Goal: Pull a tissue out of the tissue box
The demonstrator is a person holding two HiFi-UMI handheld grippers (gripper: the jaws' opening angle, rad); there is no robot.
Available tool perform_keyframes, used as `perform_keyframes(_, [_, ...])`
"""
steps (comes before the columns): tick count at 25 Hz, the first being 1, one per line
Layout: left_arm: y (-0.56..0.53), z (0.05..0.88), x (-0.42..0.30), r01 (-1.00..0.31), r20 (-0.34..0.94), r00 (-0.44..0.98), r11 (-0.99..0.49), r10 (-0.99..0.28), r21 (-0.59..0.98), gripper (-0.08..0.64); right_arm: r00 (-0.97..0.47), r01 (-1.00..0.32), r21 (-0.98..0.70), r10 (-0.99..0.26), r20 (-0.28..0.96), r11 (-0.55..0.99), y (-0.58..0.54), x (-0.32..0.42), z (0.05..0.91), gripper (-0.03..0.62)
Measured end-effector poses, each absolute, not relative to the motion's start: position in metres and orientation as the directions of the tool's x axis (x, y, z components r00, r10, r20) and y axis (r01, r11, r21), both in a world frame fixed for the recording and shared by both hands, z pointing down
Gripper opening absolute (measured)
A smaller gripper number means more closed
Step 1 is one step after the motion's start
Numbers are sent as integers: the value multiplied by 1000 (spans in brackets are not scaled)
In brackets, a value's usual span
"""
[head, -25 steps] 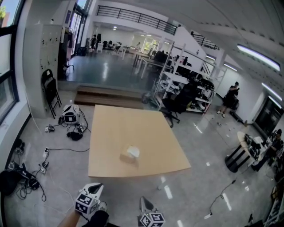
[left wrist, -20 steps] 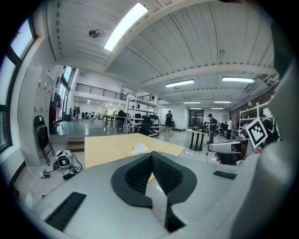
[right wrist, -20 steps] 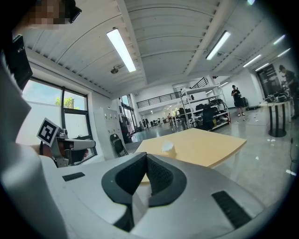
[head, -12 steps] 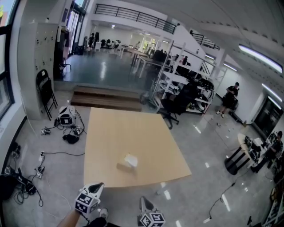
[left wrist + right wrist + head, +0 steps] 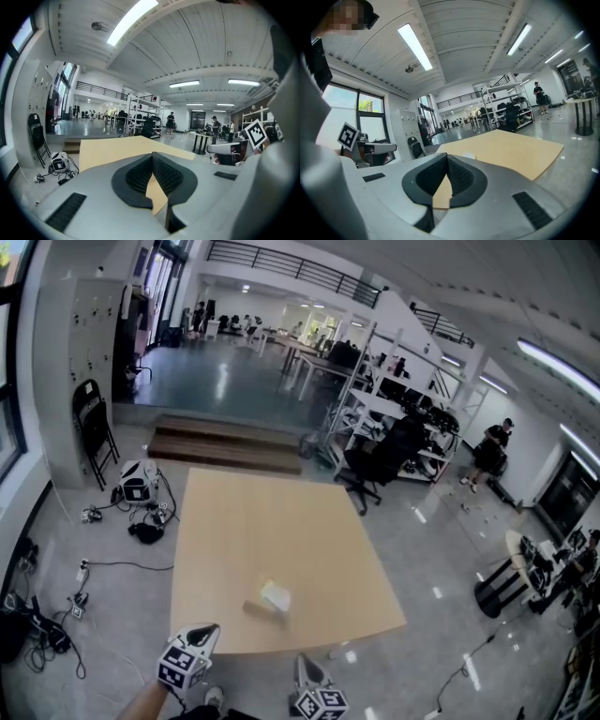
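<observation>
A low tan tissue box [image 5: 266, 602] with a white tissue standing out of its top lies near the front edge of the light wooden table [image 5: 281, 521]. Both grippers are at the bottom of the head view, short of the table over the floor. My left gripper [image 5: 208, 634] is left of the box and my right gripper [image 5: 306, 664] just right of it. In the left gripper view the left gripper [image 5: 152, 154] is shut on nothing. My right gripper [image 5: 446, 155] is shut and empty too. The jaws hide the box in both gripper views.
Left of the table, cables and a small white device [image 5: 137, 482] lie on the floor, with a black folding chair [image 5: 91, 423] behind. Wooden steps [image 5: 225, 446] and an office chair [image 5: 375, 465] stand beyond the table. A round black table [image 5: 506, 582] and a person [image 5: 492, 451] are at right.
The table and tissue box have slid lower and nearer in the head view as I move towards them. Both grippers stay shut at the bottom of the frame.
</observation>
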State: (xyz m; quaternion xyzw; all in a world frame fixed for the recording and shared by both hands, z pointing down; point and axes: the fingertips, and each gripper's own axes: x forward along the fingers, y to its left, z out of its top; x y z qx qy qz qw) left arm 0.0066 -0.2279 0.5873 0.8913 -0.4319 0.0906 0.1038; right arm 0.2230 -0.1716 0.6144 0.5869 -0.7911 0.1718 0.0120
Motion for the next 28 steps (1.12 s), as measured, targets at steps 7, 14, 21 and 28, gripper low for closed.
perform_keyframes(7, [-268,585,13,-783,255,618,-612,-744,111,8,-310,-936,-240,-925,218,257,-209,226,610,6])
perform_keyframes(14, [-298,585,15,-778,254,624,-618,-739,110,8,-318,-935,-235,-922,220,266,-243,224,608,6])
perform_keyframes(21, [-319,593,15,-783,276,617,-610,-737,121,8,-312,-937,-241,-919,242,255,-261,223,621,8])
perform_keyframes(28, [-331,624,20,-770,343,630,-619,-697,157,8,-302,-934,-279,-908,289,222,-274,224,644,8])
